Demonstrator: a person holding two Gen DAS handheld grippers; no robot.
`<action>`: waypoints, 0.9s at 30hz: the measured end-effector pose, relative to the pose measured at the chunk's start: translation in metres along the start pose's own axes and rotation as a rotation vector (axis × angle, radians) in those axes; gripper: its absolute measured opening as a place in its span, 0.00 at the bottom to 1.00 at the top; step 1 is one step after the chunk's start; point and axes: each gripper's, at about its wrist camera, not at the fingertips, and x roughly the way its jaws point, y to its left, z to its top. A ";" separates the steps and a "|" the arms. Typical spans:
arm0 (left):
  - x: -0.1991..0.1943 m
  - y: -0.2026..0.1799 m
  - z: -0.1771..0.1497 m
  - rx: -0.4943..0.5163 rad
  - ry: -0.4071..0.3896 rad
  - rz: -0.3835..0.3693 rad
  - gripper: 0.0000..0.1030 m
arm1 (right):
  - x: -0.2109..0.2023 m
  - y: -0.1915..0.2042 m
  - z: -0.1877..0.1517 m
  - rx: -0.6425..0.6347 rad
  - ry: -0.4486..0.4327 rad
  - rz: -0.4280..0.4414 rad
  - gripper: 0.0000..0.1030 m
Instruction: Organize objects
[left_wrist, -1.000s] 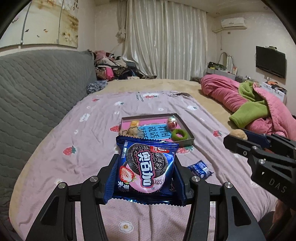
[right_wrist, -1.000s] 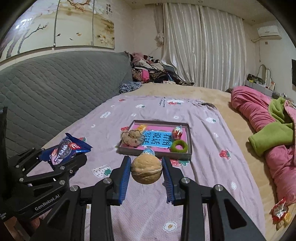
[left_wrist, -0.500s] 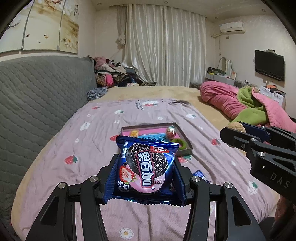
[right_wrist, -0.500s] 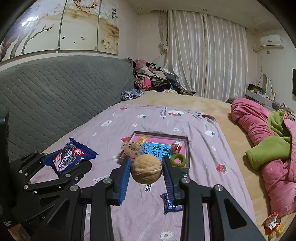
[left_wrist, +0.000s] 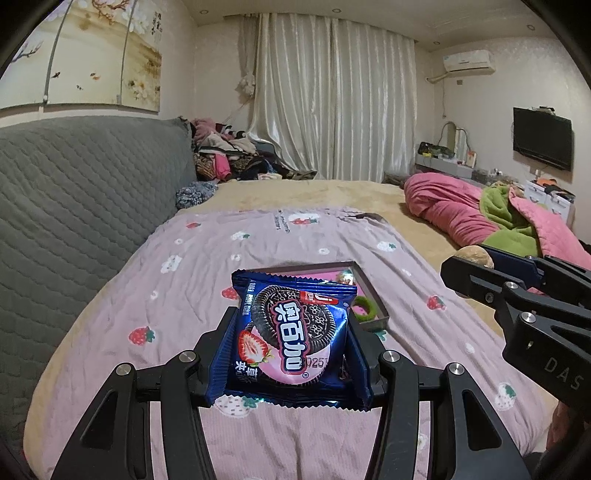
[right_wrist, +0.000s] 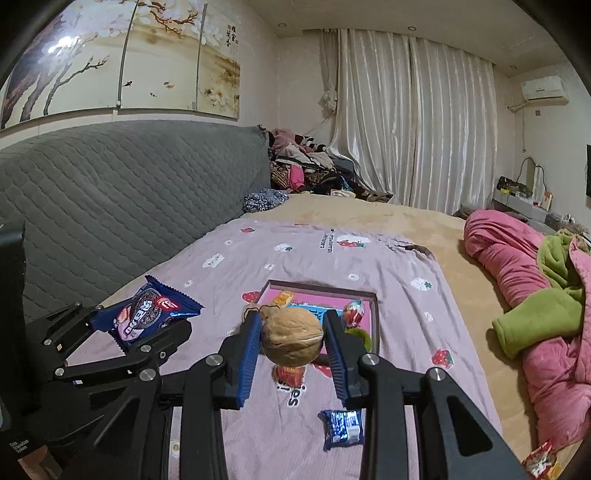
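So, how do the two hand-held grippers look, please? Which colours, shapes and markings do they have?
Both are black, angular linkage frames with triangular cut-outs and round silver screw heads. The right gripper has blue ribbed pads on its fingers. The left gripper has black fingers. White lettering "DAS" marks the side of the right one. No cables or sleeves show.

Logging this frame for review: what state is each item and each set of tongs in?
Left tongs: shut on cookie packet, lifted.
Right tongs: shut on walnut, lifted.
Tray: on the bedspread, holding small items.
Small blue packet: lying loose on the bedspread.
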 end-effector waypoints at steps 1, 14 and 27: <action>0.002 0.000 0.002 -0.001 -0.002 0.001 0.54 | 0.001 -0.001 0.002 0.003 -0.004 0.002 0.34; 0.046 0.007 0.031 -0.006 -0.001 0.024 0.54 | 0.040 -0.014 0.022 0.014 -0.018 0.022 0.34; 0.105 0.007 0.042 0.001 0.016 0.027 0.54 | 0.088 -0.030 0.031 0.034 -0.011 0.039 0.34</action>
